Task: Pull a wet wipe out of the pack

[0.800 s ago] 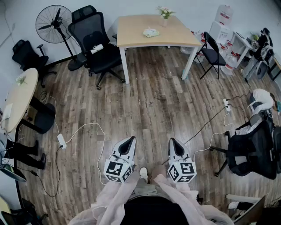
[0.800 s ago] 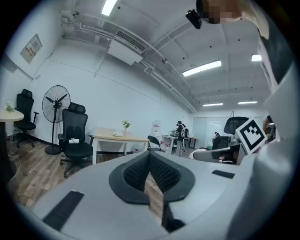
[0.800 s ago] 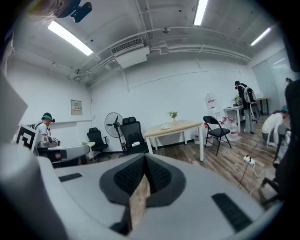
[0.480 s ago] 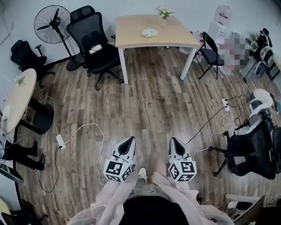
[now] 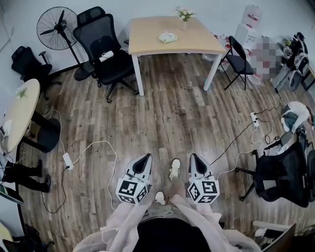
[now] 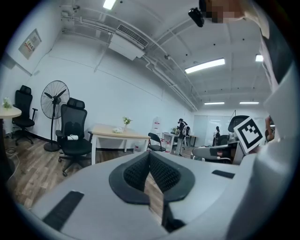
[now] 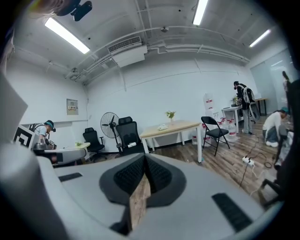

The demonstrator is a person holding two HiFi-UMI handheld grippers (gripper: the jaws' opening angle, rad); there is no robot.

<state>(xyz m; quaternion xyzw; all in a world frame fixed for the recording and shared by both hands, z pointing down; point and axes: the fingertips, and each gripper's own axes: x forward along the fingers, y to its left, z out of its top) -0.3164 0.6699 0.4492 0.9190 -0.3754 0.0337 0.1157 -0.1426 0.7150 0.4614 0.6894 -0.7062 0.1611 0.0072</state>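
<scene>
The wet wipe pack (image 5: 168,37) lies on the light wooden table (image 5: 147,42) at the far side of the room, next to a small vase of flowers (image 5: 184,15). It shows small in the left gripper view (image 6: 118,130) and in the right gripper view (image 7: 162,126). My left gripper (image 5: 147,155) and right gripper (image 5: 193,157) are held side by side over the wooden floor, far from the table. Both are shut with nothing between their pads, as the left gripper view (image 6: 149,154) and the right gripper view (image 7: 144,157) show.
A black office chair (image 5: 106,47) and a standing fan (image 5: 59,27) stand left of the table, a folding chair (image 5: 238,59) to its right. Cables and power strips (image 5: 68,158) lie on the floor. A round table (image 5: 19,110) is at left, another chair (image 5: 280,170) at right.
A white shoe has stepped forward between the two grippers and the room has shifted slightly in view. Both grippers keep their place and stay shut.
</scene>
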